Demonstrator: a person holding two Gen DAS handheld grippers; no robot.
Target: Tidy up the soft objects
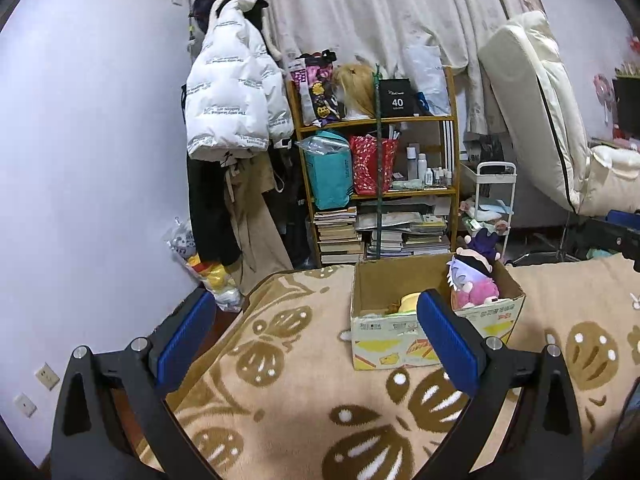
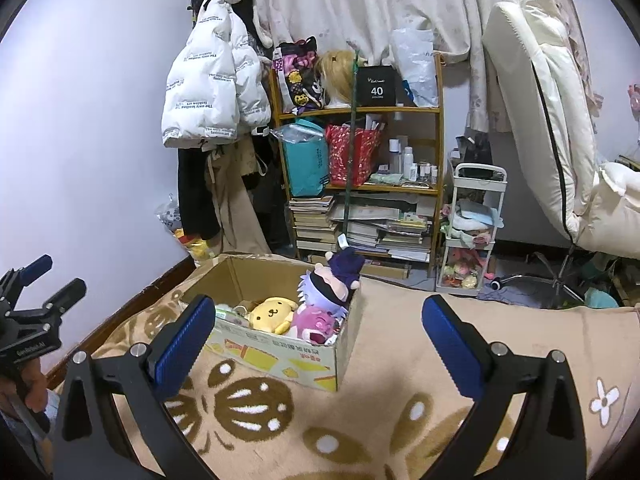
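An open brown cardboard box with yellow printed panels sits on a beige fleece blanket patterned with brown butterflies, and the soft toys lie in it: a yellow round-faced plush dog, a pink plush, and a pale-lilac-haired doll with a dark band across its eyes, topped by a dark purple plush that leans over the far rim. Both claws hover empty above the blanket, short of the box: the right gripper stands with its blue pads spread as wide as they go, and the left gripper is likewise spread with nothing between its pads. This reads as a pause between placements, so the next move probably calls for finding another loose soft object to grasp; none shows on the blanket here. On the wooden shelf behind, a black card reads "40" and a white puffer jacket carries repeated print, partly legible as "The only leading fashion art". The red characters on the box front are too small to read.
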